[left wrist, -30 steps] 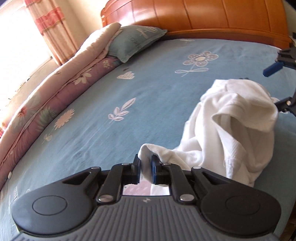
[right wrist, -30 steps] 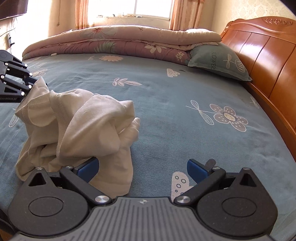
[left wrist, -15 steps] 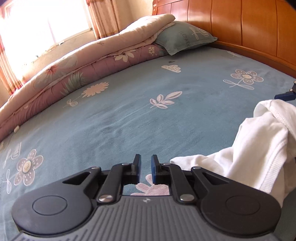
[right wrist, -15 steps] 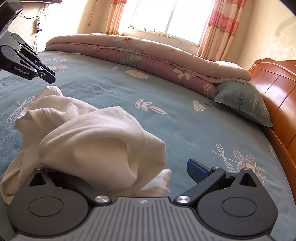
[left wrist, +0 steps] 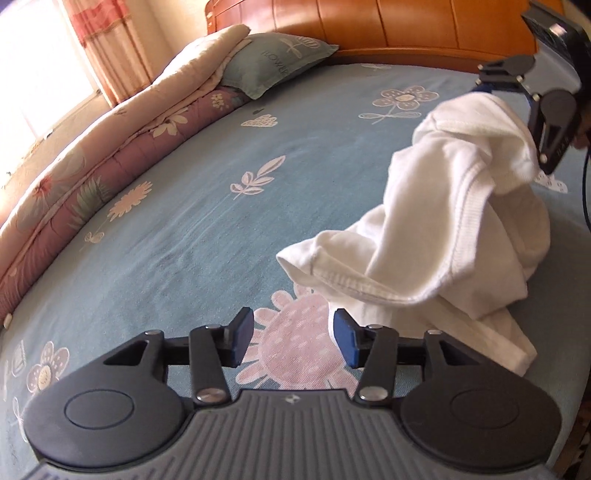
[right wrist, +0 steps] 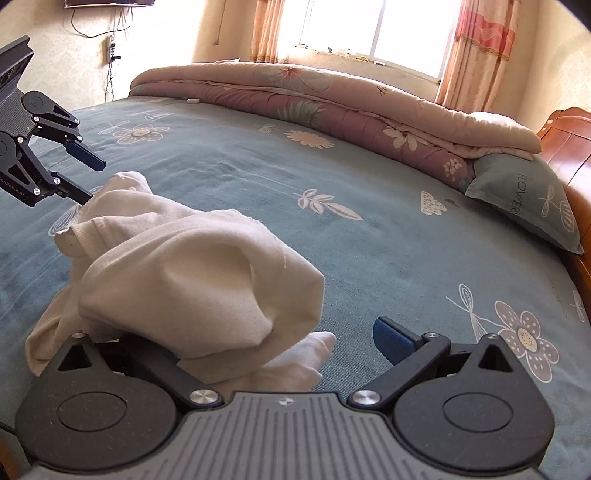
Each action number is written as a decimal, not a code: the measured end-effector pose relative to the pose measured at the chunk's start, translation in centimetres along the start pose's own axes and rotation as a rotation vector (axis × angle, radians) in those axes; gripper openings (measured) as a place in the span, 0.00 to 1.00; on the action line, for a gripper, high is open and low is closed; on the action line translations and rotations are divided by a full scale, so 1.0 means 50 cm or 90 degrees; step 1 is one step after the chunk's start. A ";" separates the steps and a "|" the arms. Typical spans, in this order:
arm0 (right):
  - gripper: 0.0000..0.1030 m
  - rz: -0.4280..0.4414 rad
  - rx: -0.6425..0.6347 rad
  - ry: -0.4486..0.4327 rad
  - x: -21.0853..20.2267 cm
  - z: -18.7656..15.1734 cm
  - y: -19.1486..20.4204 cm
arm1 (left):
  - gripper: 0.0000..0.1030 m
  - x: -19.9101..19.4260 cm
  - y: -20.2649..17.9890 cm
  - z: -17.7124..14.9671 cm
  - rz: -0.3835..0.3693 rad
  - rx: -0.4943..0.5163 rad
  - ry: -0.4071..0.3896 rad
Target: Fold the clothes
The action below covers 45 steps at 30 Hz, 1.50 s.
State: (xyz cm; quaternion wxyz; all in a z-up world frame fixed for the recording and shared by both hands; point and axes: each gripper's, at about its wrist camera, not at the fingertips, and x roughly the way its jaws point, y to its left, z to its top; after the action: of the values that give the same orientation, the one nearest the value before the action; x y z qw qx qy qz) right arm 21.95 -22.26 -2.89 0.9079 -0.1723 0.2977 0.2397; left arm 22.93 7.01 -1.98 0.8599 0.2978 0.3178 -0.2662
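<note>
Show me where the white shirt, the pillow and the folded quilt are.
white shirt (left wrist: 454, 206), left wrist view, on its bunched middle.
pillow (right wrist: 524, 199), right wrist view, on its face.
folded quilt (right wrist: 332, 96), right wrist view, on its top layer.

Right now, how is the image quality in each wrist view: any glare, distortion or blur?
Left wrist view: window at upper left blown out to white, fisheye bows the headboard, white garment sharp with soft shadows. Right wrist view: window overexposed behind the curtains, bed sheet curves strongly, no motion blur, corners vignetted dark.
</note>
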 end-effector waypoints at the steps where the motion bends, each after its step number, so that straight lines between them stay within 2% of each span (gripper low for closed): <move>1: 1.00 -0.001 -0.009 -0.001 -0.006 0.001 -0.001 | 0.49 -0.004 -0.017 0.000 0.002 0.026 -0.004; 9: 0.96 0.004 -0.043 -0.011 -0.018 0.015 0.019 | 0.50 -0.004 -0.144 0.009 0.026 0.204 -0.058; 13: 0.85 0.008 -0.066 -0.010 -0.015 0.017 0.035 | 0.51 0.014 -0.171 0.016 0.038 0.252 -0.073; 14: 0.83 0.008 -0.068 -0.012 -0.013 0.019 0.036 | 0.48 0.020 -0.176 0.018 0.040 0.259 -0.074; 15: 0.81 0.009 -0.069 -0.012 -0.011 0.022 0.038 | 0.35 0.024 -0.176 0.022 0.037 0.254 -0.074; 16: 0.75 0.012 -0.068 -0.011 -0.007 0.025 0.037 | 0.20 0.027 -0.175 0.026 0.034 0.247 -0.075; 20: 0.43 0.021 -0.061 -0.007 0.009 0.037 0.031 | 0.13 0.030 -0.149 0.043 0.042 0.191 -0.094; 23: 0.35 0.019 -0.044 -0.009 0.026 0.047 0.017 | 0.11 0.037 -0.114 0.059 0.056 0.137 -0.105; 26: 0.31 0.014 -0.019 -0.020 0.047 0.068 -0.006 | 0.11 0.052 -0.070 0.081 0.081 0.086 -0.118; 33: 0.28 -0.014 0.045 -0.040 0.138 0.152 -0.074 | 0.10 0.139 0.063 0.142 0.122 -0.040 -0.105; 36: 0.27 -0.039 0.069 -0.040 0.195 0.192 -0.104 | 0.04 0.189 0.119 0.163 0.165 -0.082 -0.095; 38: 0.27 -0.058 0.085 -0.036 0.236 0.214 -0.124 | 0.05 0.224 0.163 0.169 0.164 -0.130 -0.080; 40: 0.28 -0.058 0.109 -0.024 0.268 0.221 -0.143 | 0.08 0.255 0.198 0.163 0.139 -0.191 -0.063; 42: 0.32 -0.058 0.137 -0.015 0.289 0.221 -0.158 | 0.09 0.270 0.205 0.143 0.116 -0.228 -0.050; 45: 0.52 -0.048 0.146 0.000 0.277 0.198 -0.158 | 0.12 0.274 0.188 0.111 0.086 -0.236 -0.028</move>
State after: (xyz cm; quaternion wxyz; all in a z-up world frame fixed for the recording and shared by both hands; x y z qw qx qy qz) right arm 40.52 -19.68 -2.62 0.9301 -0.0783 0.3163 0.1695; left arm 40.16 5.98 -4.99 0.9226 0.1489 0.3221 -0.1513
